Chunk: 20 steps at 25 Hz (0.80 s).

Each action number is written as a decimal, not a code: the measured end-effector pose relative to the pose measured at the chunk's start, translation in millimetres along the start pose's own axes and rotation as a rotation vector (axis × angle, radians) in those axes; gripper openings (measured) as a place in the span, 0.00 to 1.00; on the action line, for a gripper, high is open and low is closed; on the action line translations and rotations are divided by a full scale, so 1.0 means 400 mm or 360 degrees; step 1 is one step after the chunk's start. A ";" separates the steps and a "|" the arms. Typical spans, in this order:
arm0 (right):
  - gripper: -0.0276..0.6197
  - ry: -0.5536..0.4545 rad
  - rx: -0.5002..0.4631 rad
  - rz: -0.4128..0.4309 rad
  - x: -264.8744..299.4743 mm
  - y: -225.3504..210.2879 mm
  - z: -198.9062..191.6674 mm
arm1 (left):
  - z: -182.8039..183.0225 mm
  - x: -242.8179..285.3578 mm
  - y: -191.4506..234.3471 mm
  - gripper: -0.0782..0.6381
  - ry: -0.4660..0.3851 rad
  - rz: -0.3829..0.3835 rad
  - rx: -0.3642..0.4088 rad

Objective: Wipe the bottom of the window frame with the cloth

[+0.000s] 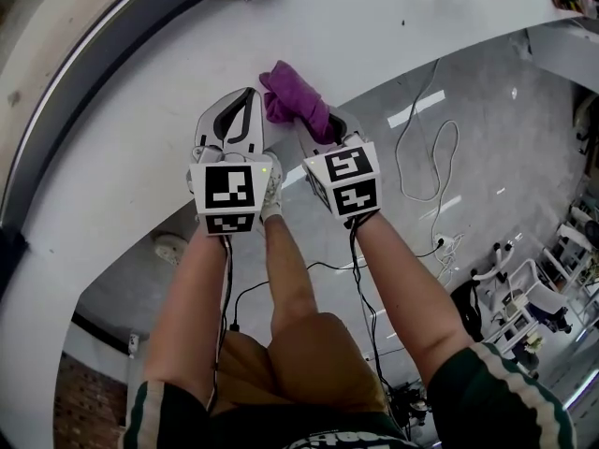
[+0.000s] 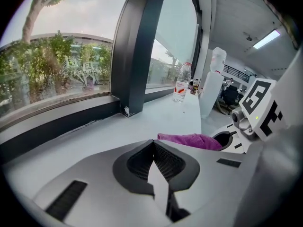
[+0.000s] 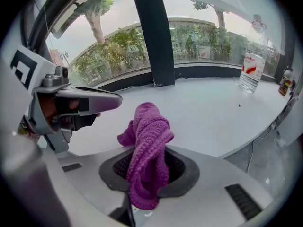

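A purple cloth [image 1: 292, 99] is bunched on the white sill [image 1: 140, 148], and my right gripper [image 1: 318, 127] is shut on its near end. In the right gripper view the cloth [image 3: 147, 126] stands up out of the shut jaws. My left gripper [image 1: 247, 99] is close beside it on the left, shut with nothing in it, its tips [image 2: 152, 144] meeting over the sill. The dark bottom rail of the window frame [image 2: 61, 122] runs along the far side of the sill, well ahead of both grippers, and shows again as the window frame rail [image 3: 203, 72].
A dark upright mullion [image 2: 142, 46] stands on the sill. A water bottle [image 3: 249, 70] and small items sit farther right on it. The sill's curved near edge [image 1: 412, 73] drops to a floor with cables [image 1: 426, 157] and chairs.
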State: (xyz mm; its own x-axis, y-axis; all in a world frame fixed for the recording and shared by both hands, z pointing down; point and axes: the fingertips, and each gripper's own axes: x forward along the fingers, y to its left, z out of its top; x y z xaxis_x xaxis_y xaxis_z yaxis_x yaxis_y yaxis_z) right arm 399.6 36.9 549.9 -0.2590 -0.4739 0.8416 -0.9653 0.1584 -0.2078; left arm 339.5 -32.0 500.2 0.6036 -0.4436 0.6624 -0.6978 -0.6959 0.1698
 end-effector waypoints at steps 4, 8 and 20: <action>0.20 0.0000 -0.0023 0.0002 -0.021 -0.008 -0.029 | -0.007 -0.004 -0.048 0.12 0.0015 -0.0057 0.0031; 0.20 0.0005 -0.0009 -0.0013 -0.035 -0.007 -0.057 | -0.034 -0.018 -0.068 0.12 0.0041 -0.0068 0.0049; 0.20 0.0006 -0.0021 -0.0127 -0.017 0.052 -0.075 | -0.081 -0.106 -0.007 0.12 -0.0027 -0.0031 0.0068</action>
State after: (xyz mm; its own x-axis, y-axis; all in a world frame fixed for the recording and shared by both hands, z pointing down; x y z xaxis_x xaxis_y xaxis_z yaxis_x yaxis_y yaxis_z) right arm 382.6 69.5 554.7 -0.1812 -0.4822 0.8571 -0.9822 0.1319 -0.1335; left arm 303.6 7.2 495.5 0.6235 -0.4391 0.6468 -0.6690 -0.7279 0.1507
